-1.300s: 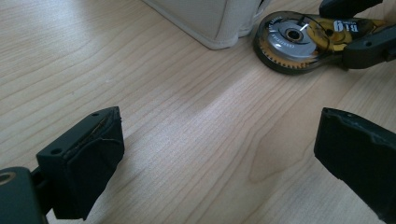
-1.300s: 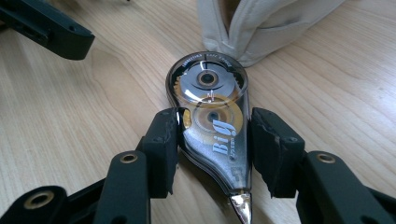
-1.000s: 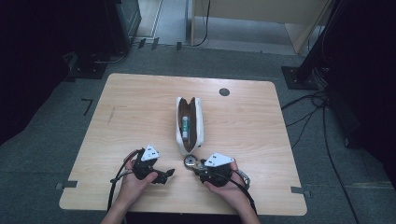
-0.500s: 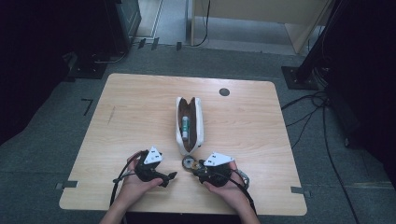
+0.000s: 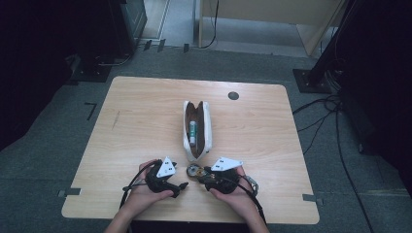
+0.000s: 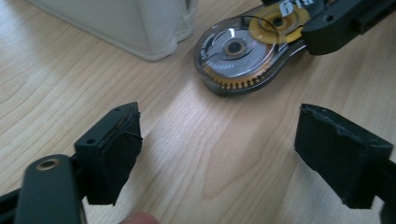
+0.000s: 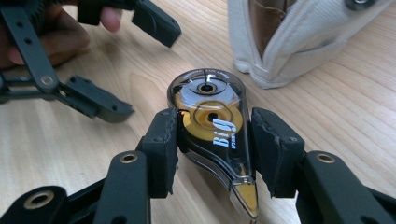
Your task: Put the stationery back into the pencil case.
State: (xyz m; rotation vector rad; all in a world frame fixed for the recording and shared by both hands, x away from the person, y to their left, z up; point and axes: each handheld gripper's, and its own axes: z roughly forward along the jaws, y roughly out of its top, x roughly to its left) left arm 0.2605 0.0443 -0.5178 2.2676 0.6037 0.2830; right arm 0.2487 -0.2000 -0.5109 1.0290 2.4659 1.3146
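A clear correction tape dispenser [image 7: 212,122] with yellow and grey wheels lies on the wooden table [image 5: 145,121], and my right gripper [image 7: 212,149] is shut on its sides. It also shows in the high view as the tape dispenser [image 5: 195,170], and in the left gripper view as the tape dispenser [image 6: 243,51]. My left gripper [image 6: 219,149] stands open just left of it, jaws wide apart with bare wood between them; from above, the left gripper [image 5: 180,187] sits near the front edge. A white pencil case [image 5: 197,130] lies open at mid-table with a green-and-white tube inside.
The pencil case's near end [image 7: 299,42] lies close beyond the dispenser. A dark round hole [image 5: 233,95] marks the table's far side. Cables [image 5: 330,121] trail over the floor at the right. Bare wood stretches to the left and right of the case.
Both hands have shifted slightly; the left gripper has edged toward the dispenser held by the right. The pencil case has stayed put.
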